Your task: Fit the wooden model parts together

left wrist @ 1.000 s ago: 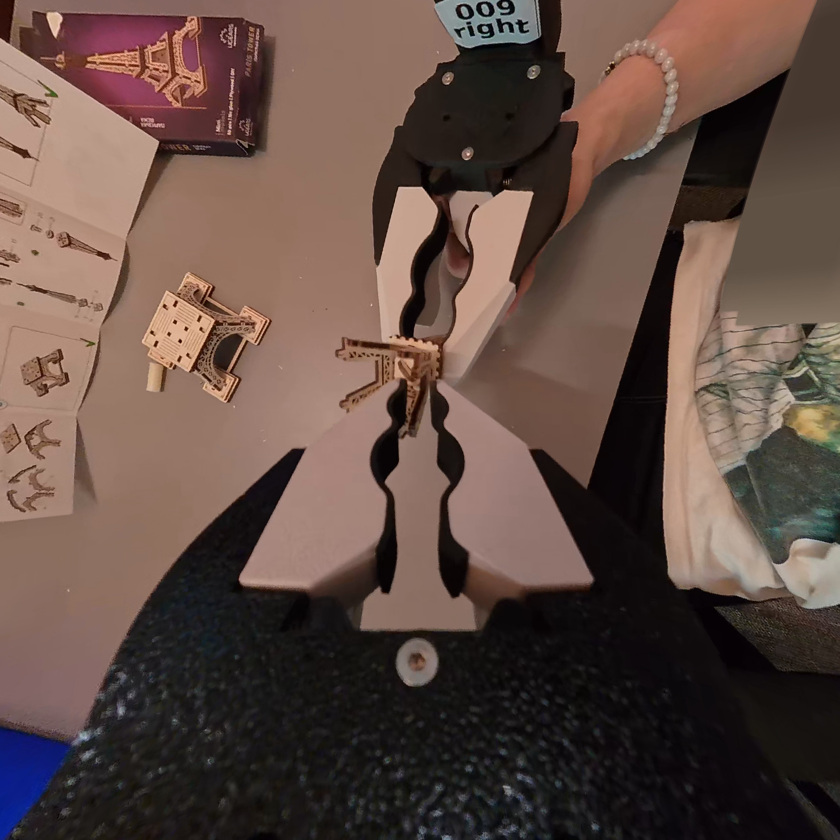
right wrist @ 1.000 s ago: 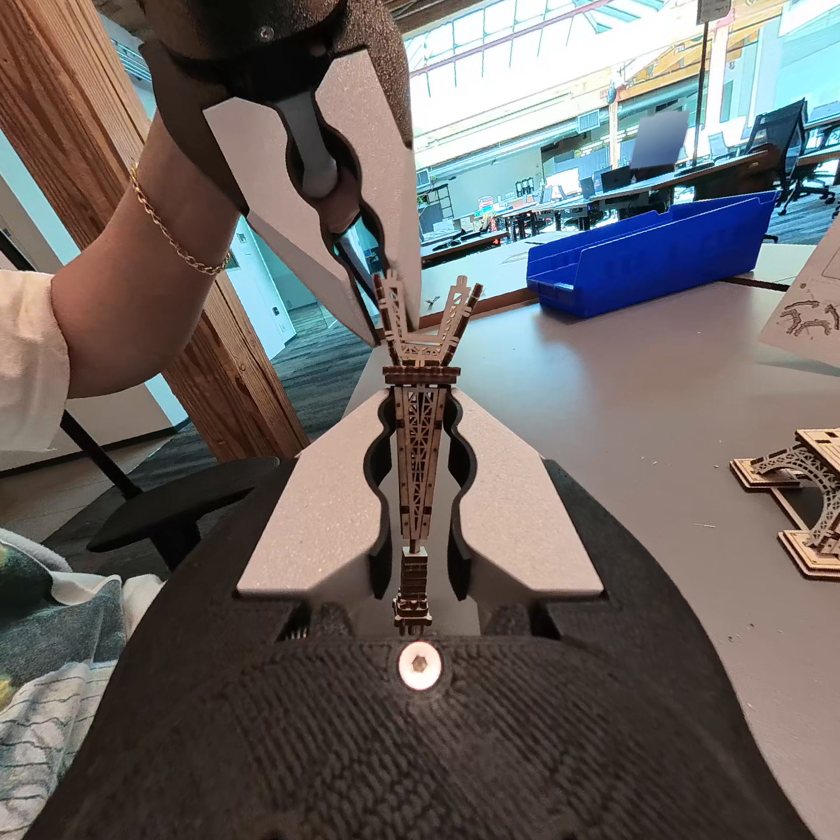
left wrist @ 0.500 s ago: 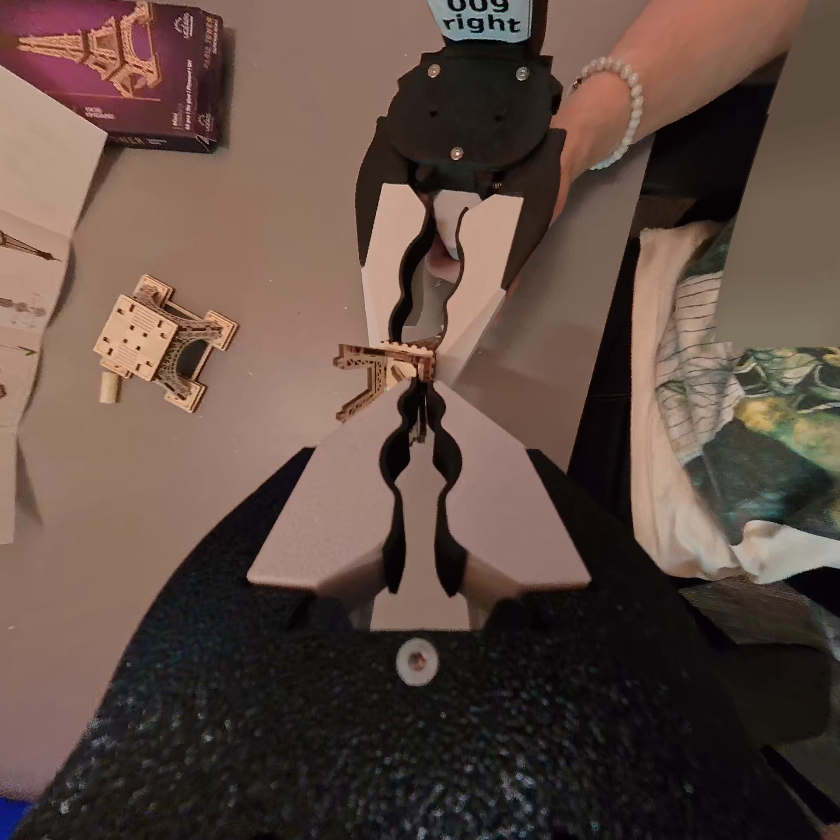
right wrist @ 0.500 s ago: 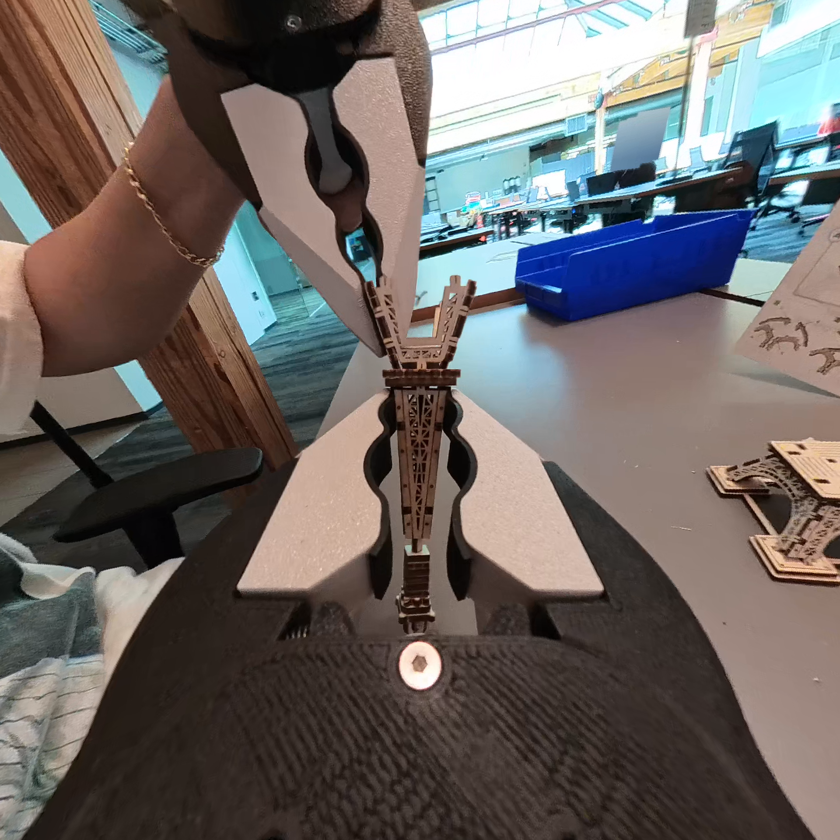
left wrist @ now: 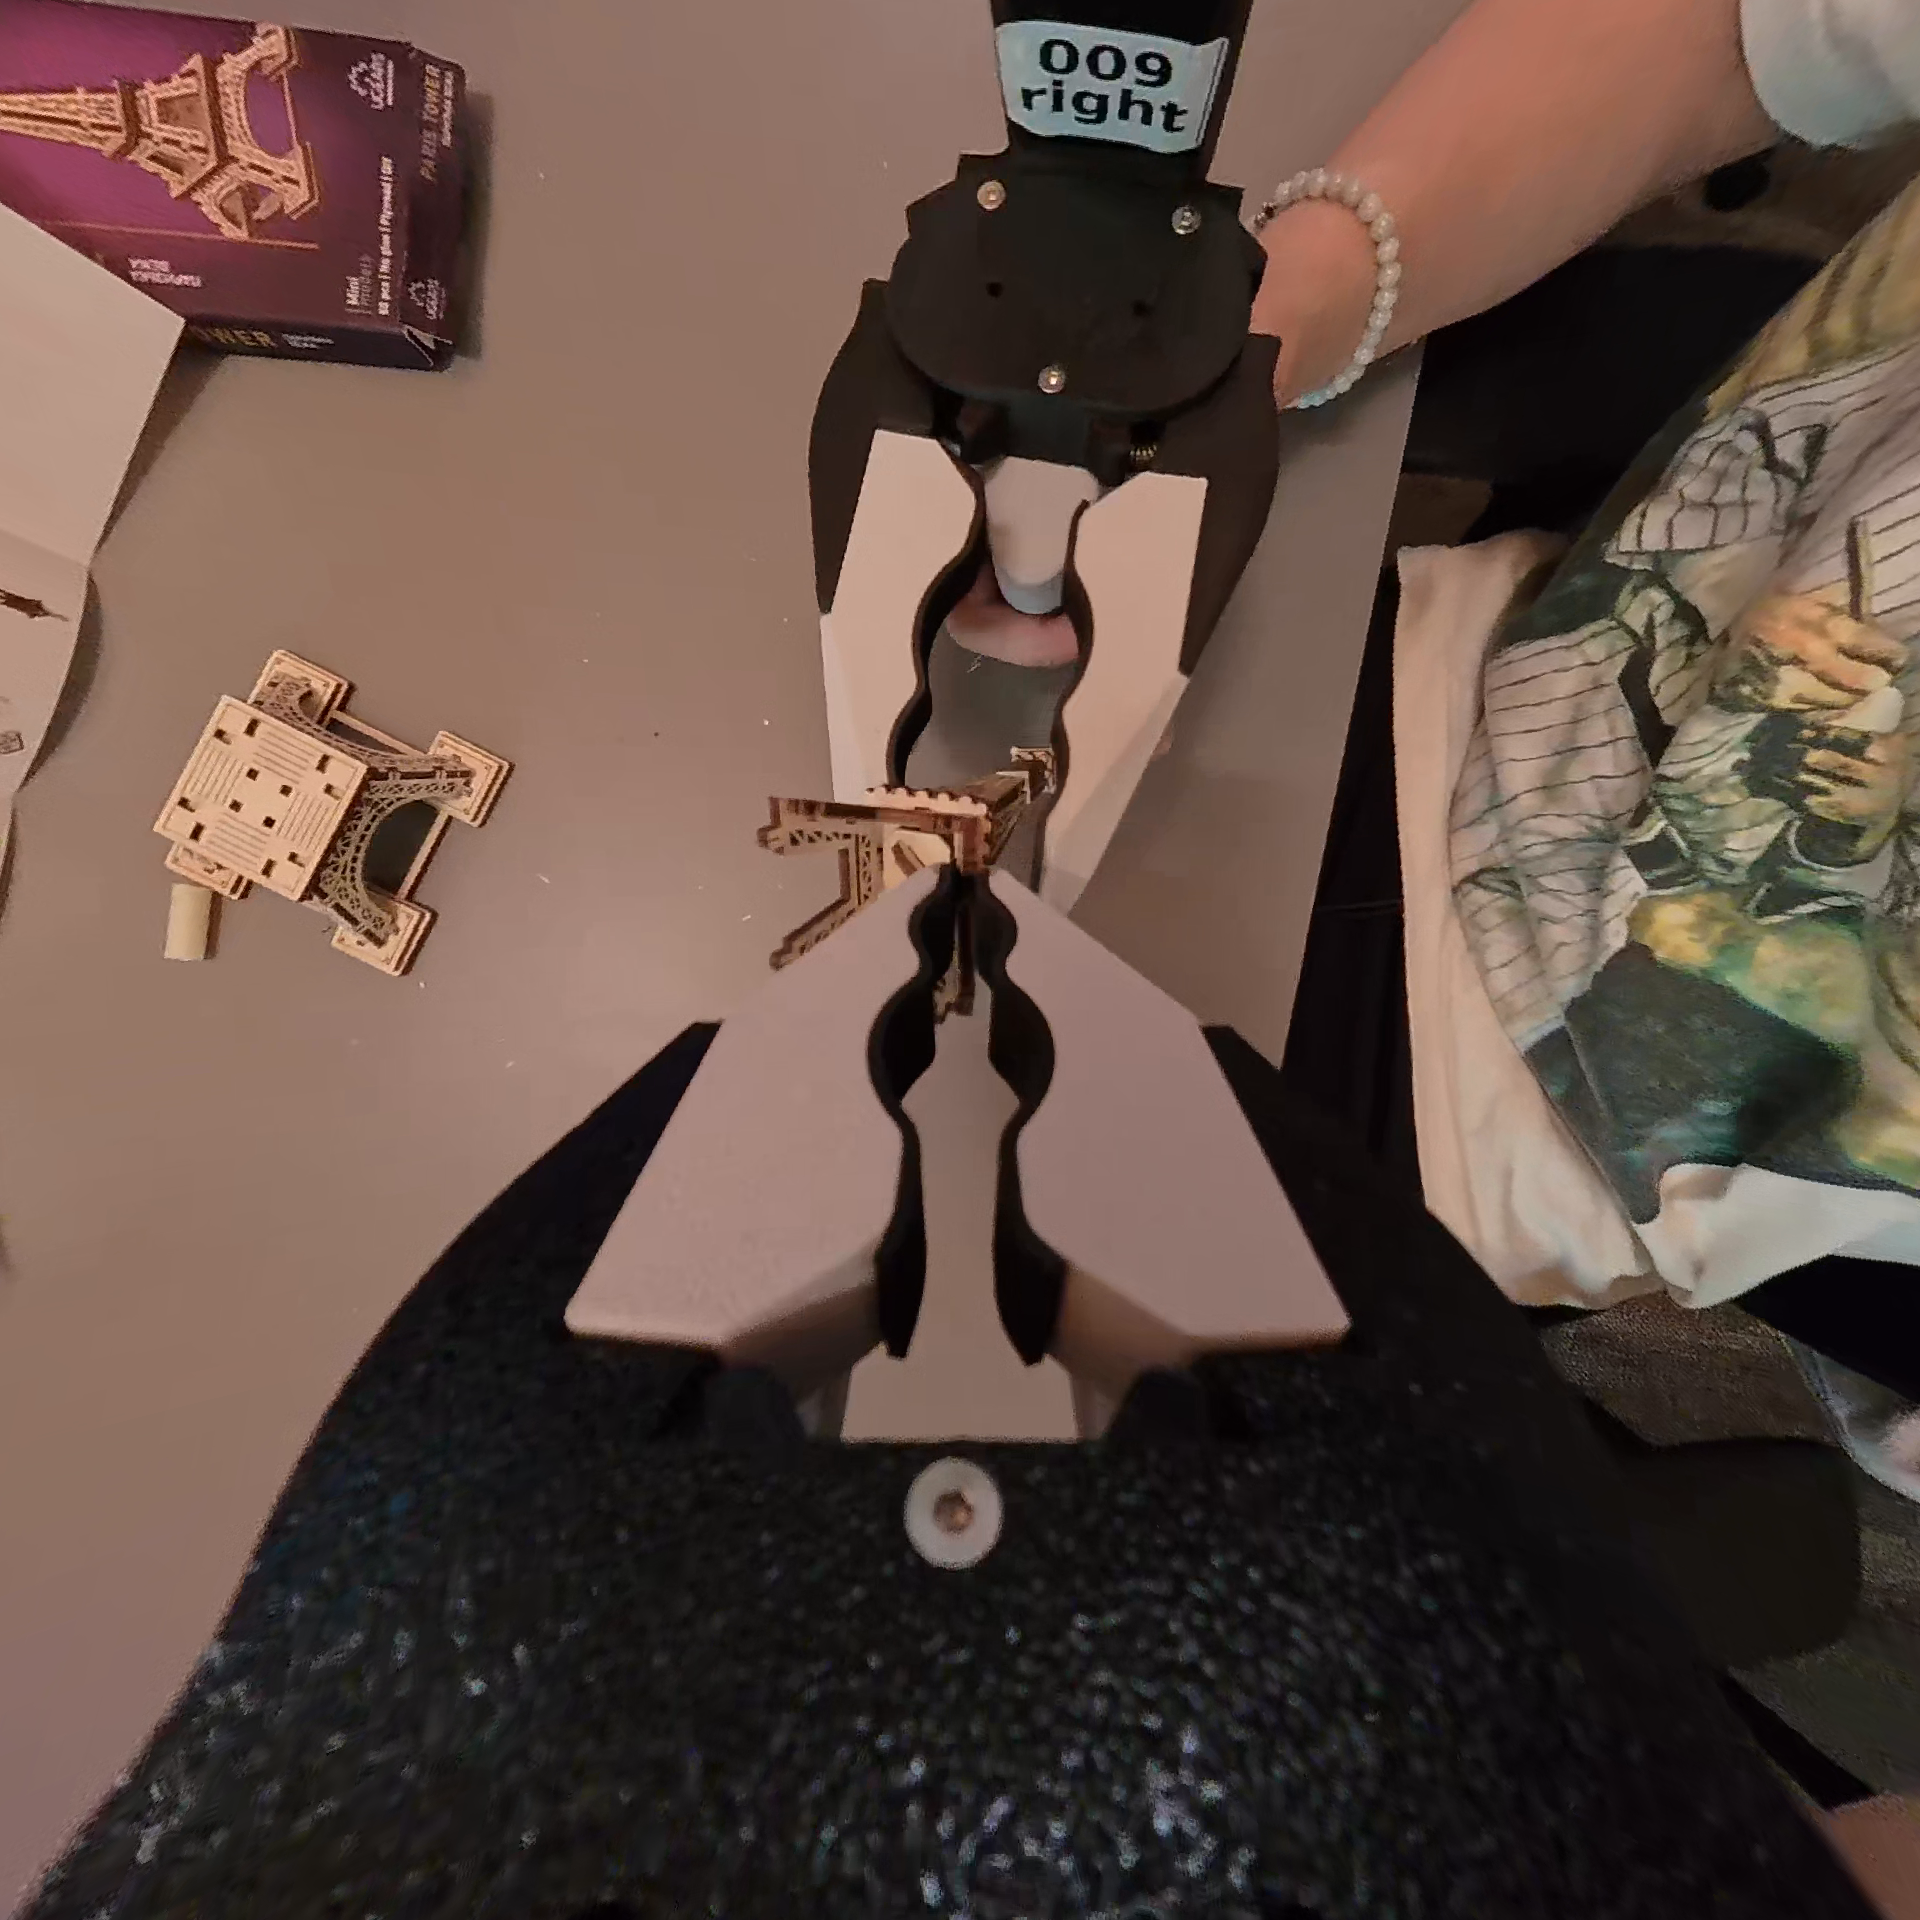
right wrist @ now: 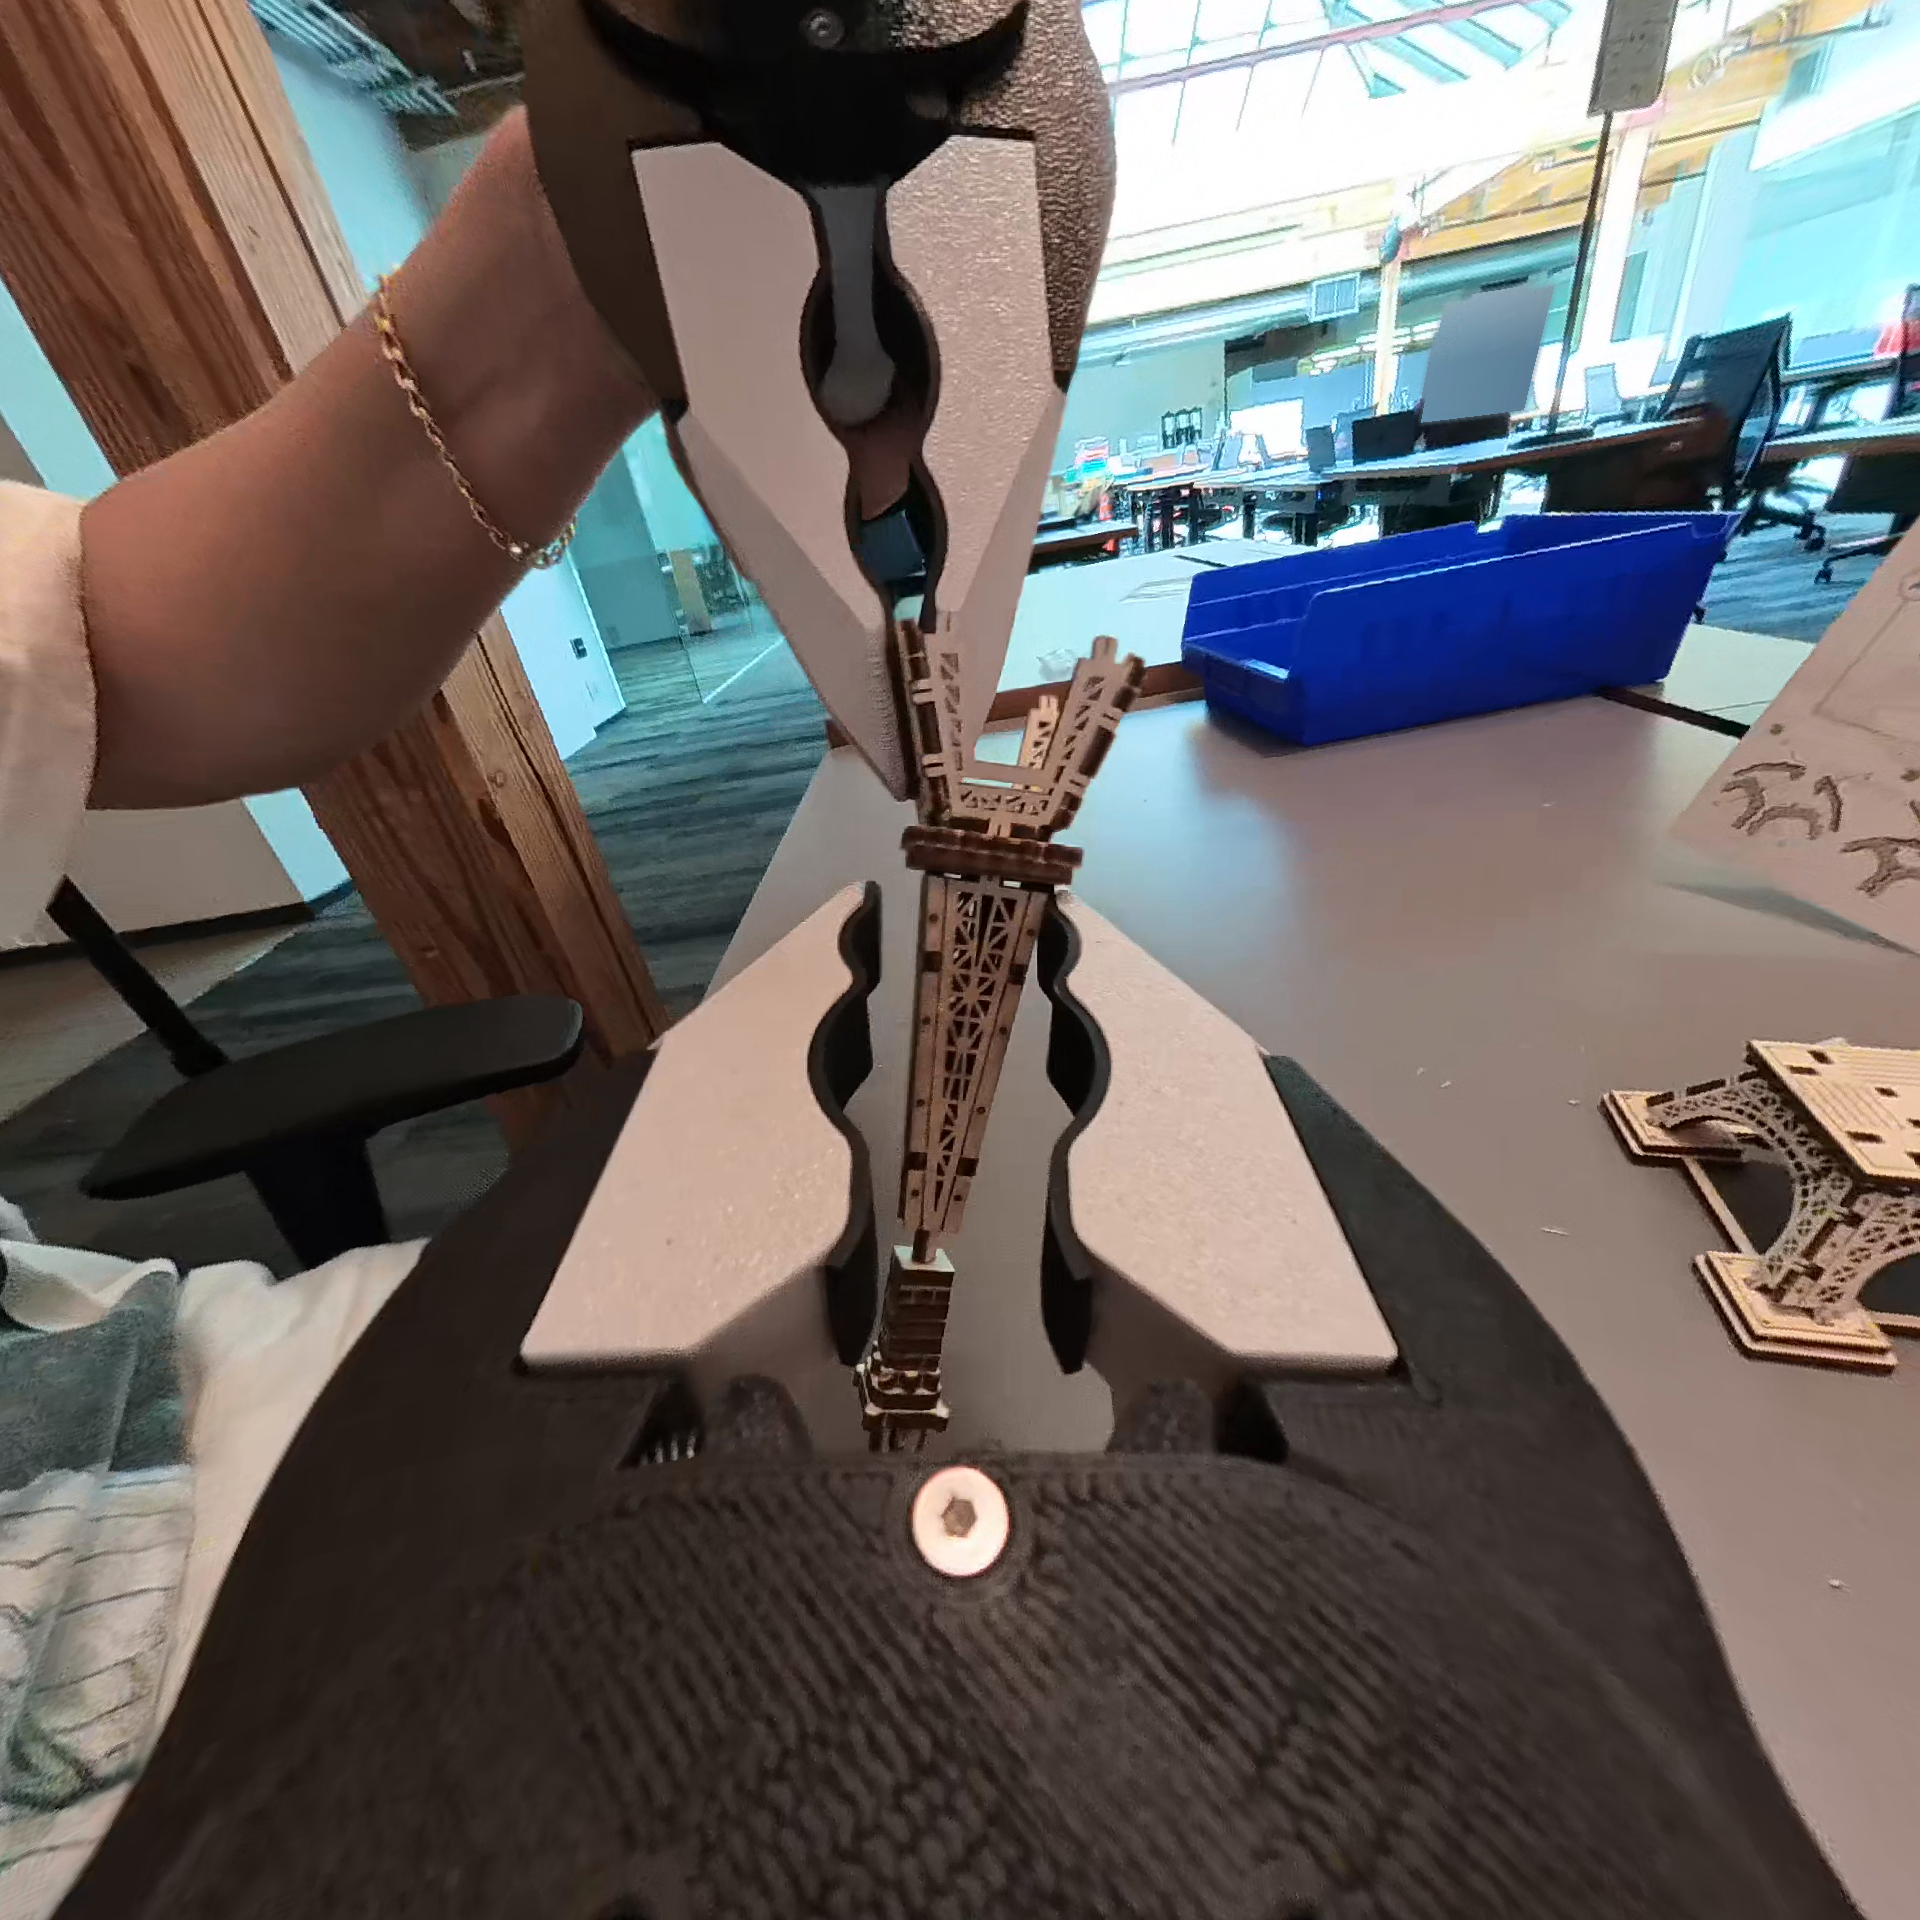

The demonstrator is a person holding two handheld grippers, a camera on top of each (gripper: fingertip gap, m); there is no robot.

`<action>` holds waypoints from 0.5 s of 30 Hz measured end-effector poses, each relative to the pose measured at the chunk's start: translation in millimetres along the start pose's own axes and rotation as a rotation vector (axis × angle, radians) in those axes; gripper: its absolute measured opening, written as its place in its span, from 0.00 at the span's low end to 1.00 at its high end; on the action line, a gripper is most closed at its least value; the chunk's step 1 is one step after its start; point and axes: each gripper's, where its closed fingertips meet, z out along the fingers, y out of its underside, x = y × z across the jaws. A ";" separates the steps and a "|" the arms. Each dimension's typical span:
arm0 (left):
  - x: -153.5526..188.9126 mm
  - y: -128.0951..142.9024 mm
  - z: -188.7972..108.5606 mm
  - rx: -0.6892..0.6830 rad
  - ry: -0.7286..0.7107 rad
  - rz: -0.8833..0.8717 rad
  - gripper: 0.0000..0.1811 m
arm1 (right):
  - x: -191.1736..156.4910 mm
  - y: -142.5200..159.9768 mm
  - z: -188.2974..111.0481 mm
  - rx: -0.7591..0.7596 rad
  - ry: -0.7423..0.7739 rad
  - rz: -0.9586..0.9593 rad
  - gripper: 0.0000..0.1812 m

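The pale lattice-cut wooden tower spire [right wrist: 961, 1049], held in the air over the near edge of the grey table [right wrist: 1403, 935], serves as the landmark here. Nearest the right wrist camera, the right claw [right wrist: 961, 914] has the spire lying lengthwise between its white fingers [right wrist: 717, 1143]; it appears to be held there, though the contact itself is not clearly visible. The spire's thin stacked tip points back toward the camera, and its four splayed legs stick out beyond the fingertips. Just past those legs, the left claw [left wrist: 961, 883] comes in from the opposite side, narrowed to a pinch on one leg of the same piece.

The step in hand looks like steadying and re-orienting the upper section between the two claws before it is joined to the lower part. Farther off, on the table to the spire's side, rests the square wooden arched tower base [left wrist: 322, 821], its flat slotted deck showing. A short pale wooden peg [left wrist: 189, 923] lies beside it. Beyond lie a purple cardboard kit box [left wrist: 239, 177] and a blue plastic bin [right wrist: 1455, 613].

The next move probably calls for turning the spire legs-down, carrying it over the base and lining the four legs up with the deck slots. Only light pressure is wise, as the lattice looks brittle.
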 end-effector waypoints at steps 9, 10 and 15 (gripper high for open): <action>4.6 7.5 5.2 -0.005 0.008 0.052 0.00 | 7.5 0.3 0.1 0.014 0.037 0.070 0.22; 2.0 9.0 6.9 -0.017 -0.005 0.052 0.00 | 7.2 -0.4 -0.3 0.021 0.025 0.089 0.18; -5.2 10.3 3.3 0.021 -0.039 0.021 0.00 | 16.3 13.2 -4.2 -0.074 0.048 -0.008 0.25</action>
